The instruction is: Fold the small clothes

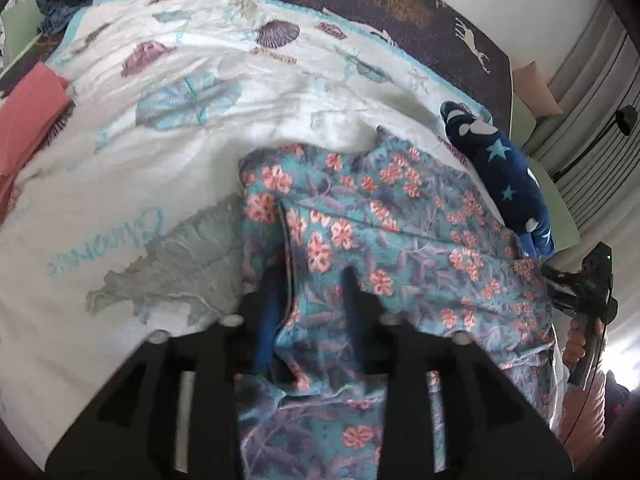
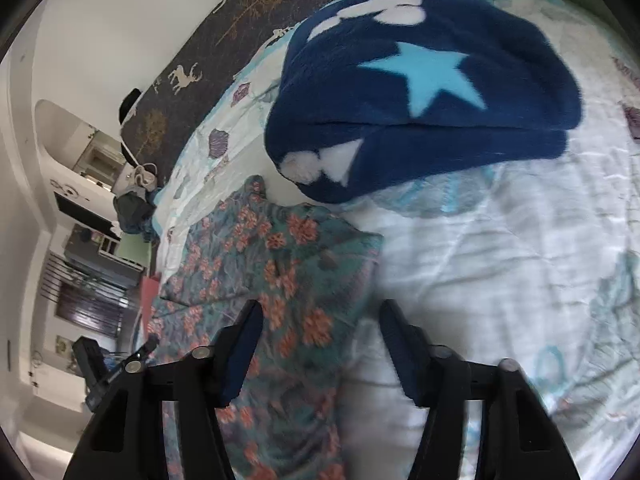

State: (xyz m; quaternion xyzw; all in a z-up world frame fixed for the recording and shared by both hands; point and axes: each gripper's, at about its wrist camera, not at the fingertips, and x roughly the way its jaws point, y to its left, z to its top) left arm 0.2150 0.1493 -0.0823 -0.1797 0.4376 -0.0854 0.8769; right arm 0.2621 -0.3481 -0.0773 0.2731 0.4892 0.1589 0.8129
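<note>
I have the floral garment (image 1: 400,216) spread on the white bedspread (image 1: 160,152), its long axis running away from me. My left gripper (image 1: 310,280) stands partly apart with a raised fold between its fingers, not clamped. My right gripper (image 2: 320,328) shows wide apart over the garment's right edge. A blue star fleece (image 2: 420,92) lies just beyond.
</note>
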